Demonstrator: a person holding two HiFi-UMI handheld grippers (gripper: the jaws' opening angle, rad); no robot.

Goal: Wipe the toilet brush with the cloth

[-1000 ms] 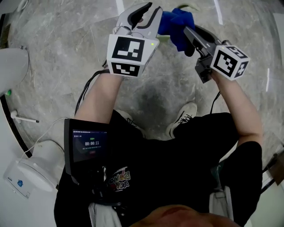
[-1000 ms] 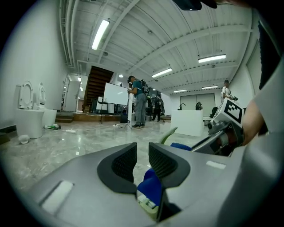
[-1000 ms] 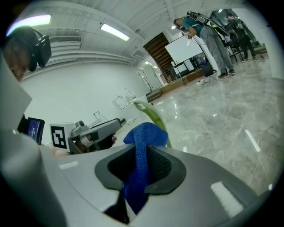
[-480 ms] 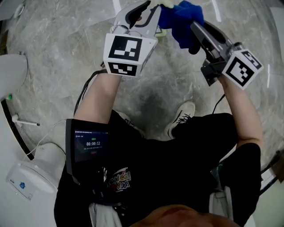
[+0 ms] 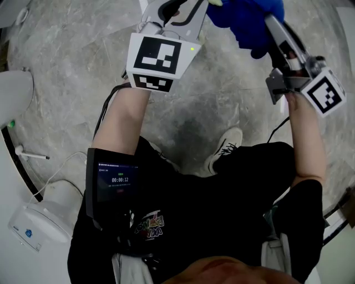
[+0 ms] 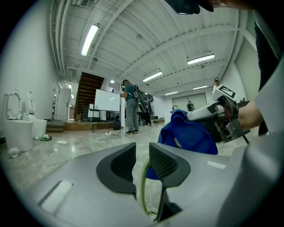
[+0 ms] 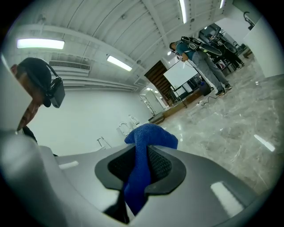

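My left gripper (image 5: 180,6) is raised at the top of the head view. Its jaws are shut on a thin, pale, green-edged part of the toilet brush (image 6: 144,190); the rest of the brush is hidden. In its own view the left gripper (image 6: 142,160) points at the blue cloth (image 6: 188,133), which hangs just beyond the jaws. My right gripper (image 5: 266,14) is shut on that cloth (image 5: 244,16), coming in from the right (image 6: 208,113). The right gripper view shows the cloth (image 7: 144,146) pinched between the pads and bunched above the right gripper (image 7: 142,166).
A white toilet (image 5: 14,91) stands at the left edge, with a white unit (image 5: 39,213) and cable below it. A screen (image 5: 111,183) hangs at the person's waist. Marble floor lies beneath. People (image 6: 131,108) and a whiteboard (image 6: 107,100) stand far off.
Both grippers have risen toward the top of the head view, the right one further and more to the right. The cloth stays in the right jaws, next to the left gripper's tips.
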